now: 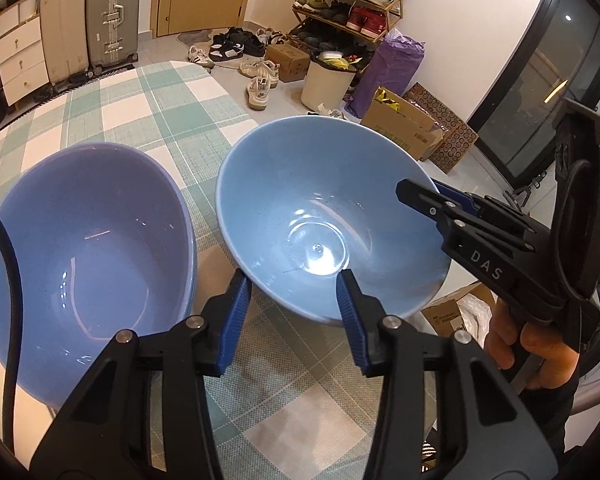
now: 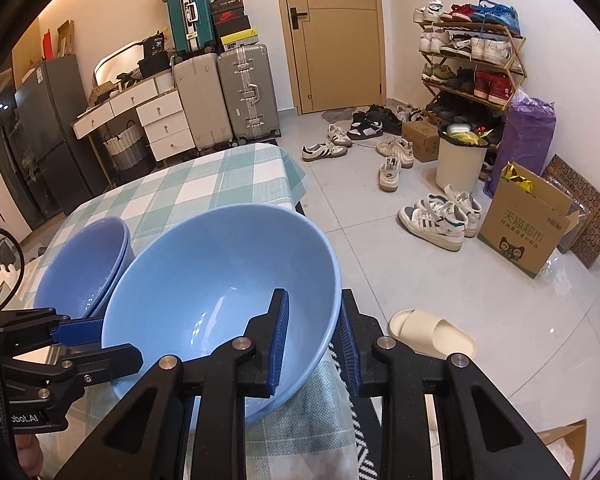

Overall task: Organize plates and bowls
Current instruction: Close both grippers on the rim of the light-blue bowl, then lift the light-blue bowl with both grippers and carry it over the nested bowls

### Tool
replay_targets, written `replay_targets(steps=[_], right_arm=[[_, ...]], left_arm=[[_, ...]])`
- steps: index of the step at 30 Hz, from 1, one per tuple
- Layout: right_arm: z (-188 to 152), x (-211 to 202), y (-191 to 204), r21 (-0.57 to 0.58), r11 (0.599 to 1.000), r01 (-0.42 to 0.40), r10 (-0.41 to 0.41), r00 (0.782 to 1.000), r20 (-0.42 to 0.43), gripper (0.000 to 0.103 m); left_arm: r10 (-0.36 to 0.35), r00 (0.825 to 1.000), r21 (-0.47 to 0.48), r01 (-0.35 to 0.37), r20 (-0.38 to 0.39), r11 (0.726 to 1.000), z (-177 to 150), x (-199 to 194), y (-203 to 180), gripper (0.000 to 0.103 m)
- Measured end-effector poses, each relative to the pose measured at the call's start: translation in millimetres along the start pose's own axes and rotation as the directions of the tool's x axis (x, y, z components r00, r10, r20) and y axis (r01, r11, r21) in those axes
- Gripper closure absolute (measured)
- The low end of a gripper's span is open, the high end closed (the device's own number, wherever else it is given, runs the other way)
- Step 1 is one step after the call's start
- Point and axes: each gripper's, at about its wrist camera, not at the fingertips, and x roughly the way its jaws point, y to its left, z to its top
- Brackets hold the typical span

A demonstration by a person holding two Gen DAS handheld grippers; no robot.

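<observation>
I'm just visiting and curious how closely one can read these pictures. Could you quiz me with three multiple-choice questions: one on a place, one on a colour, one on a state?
1. Where is the light blue bowl?
A on the floor
B beside the darker blue bowls
C on the shoe rack

2. The tablecloth is checked in:
A red and black
B plain yellow
C green and white

3. The right hand-held gripper is:
A shut on the light blue bowl's rim
B open in the air
C holding a shoe

Answers:
1 B: the light blue bowl is next to the darker blue bowls.
2 C: the tablecloth shows those checks.
3 A: the right hand-held gripper has one finger on each side of the rim.
</observation>
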Motion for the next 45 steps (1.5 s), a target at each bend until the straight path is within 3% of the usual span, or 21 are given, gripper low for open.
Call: replay_targets(steps=[10, 26, 45], right_arm=[[7.2, -33.6, 11.4, -0.025, 1.0, 0.018, -0.017, 0.998, 0.059, 0.078], [36.1, -75.5, 62.0, -0.1, 0.995, -0.004, 0.019, 0.988, 0.151, 0.077], [56.9, -66.9, 121.3, -0.188, 0.977, -0.1, 0.13, 0.98, 0.152, 0.077]], left_arm=[[0.007, 0.997, 0.034, -0.009, 0.074, 0.999, 2.2, -33.2, -3.4, 0.062], [0.036, 0.982, -0.002, -0.036, 0.186, 0.999, -2.3, -104.2, 15.0, 0.062], [0.16, 0.949, -0.094, -0.139, 0.271, 0.986, -18.6, -173.9, 46.3, 0.062]])
